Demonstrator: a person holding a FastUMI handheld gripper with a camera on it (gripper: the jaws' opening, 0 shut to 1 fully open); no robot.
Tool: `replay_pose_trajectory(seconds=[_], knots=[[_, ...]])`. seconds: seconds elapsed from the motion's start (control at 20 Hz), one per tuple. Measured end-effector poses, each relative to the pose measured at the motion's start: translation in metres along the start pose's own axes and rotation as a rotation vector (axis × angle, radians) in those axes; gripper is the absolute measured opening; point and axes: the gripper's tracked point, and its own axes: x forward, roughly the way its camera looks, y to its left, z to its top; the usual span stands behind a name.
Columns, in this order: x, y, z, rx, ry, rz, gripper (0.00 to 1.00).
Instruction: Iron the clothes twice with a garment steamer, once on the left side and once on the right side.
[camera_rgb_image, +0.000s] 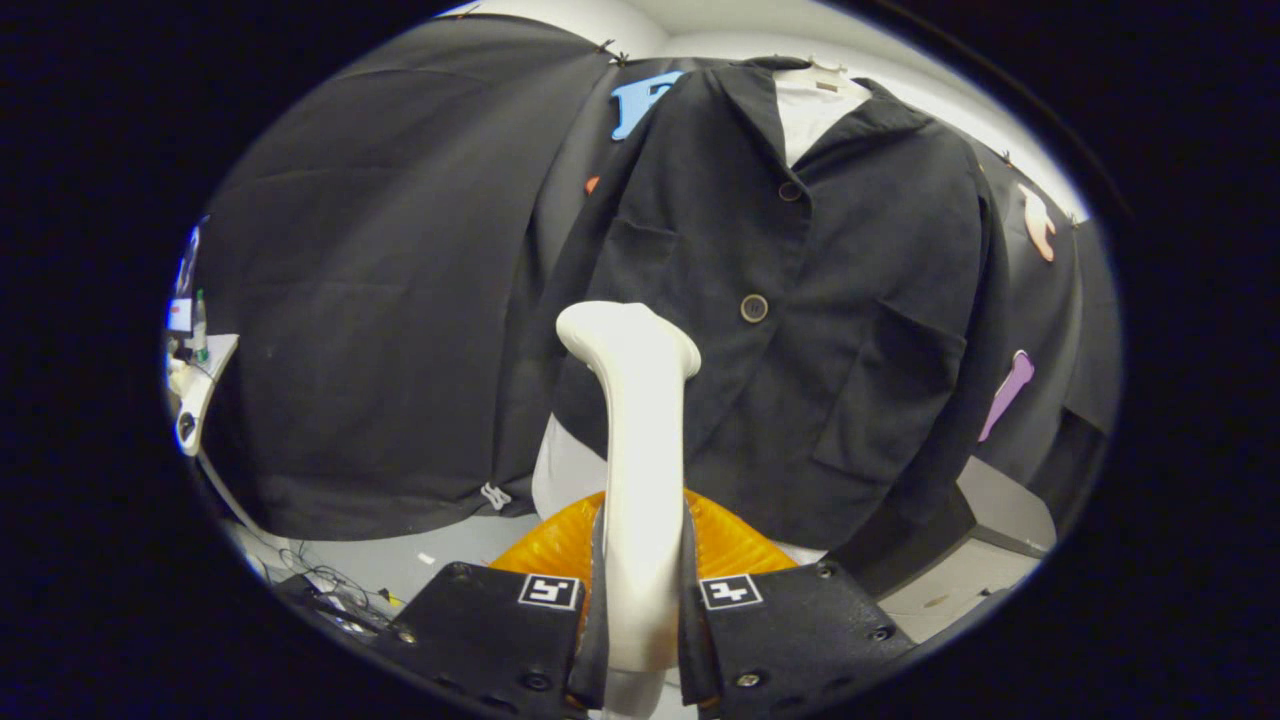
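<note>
Steamer (640, 450) clamped upright by its pale handle between both fingers of gripper (640, 610), head just short of jacket (790, 330). Best pressed flat to the cloth, drawn slowly down one front panel (keeping off the buttons). One steamer; one dark jacket, hanging ahead; two buttons (754, 308) visible; one orange piece (720, 545) below the jacket.

Brightness: dim overall, dark fabric poorly lit.
Light source: overhead, shown by the pale ceiling strip.
Glare: soft sheen seen on the white steamer handle (640, 450).
Distortion: strong fisheye bending towards the edges.
Focus: centre sharp, rim softened.
</note>
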Motion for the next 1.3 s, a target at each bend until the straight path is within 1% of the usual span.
replay_pose_trajectory(seconds=[0.3, 0.45, 0.6, 0.8, 0.9, 1.0, 1.15, 1.3], knots=[[-0.006, 0.001, -0.034, 0.016, 0.074, 0.006, 0.31], [-0.009, 0.004, -0.052, 0.041, 0.129, 0.024, 0.31], [-0.033, 0.01, -0.079, 0.068, 0.154, 0.031, 0.31], [-0.072, -0.003, -0.107, 0.122, 0.188, 0.014, 0.31], [-0.096, -0.023, -0.124, 0.161, 0.211, -0.019, 0.31], [-0.122, -0.05, -0.139, 0.199, 0.237, -0.071, 0.31], [-0.159, -0.103, -0.154, 0.255, 0.257, -0.171, 0.31], [-0.199, -0.147, -0.159, 0.309, 0.235, -0.269, 0.31]])
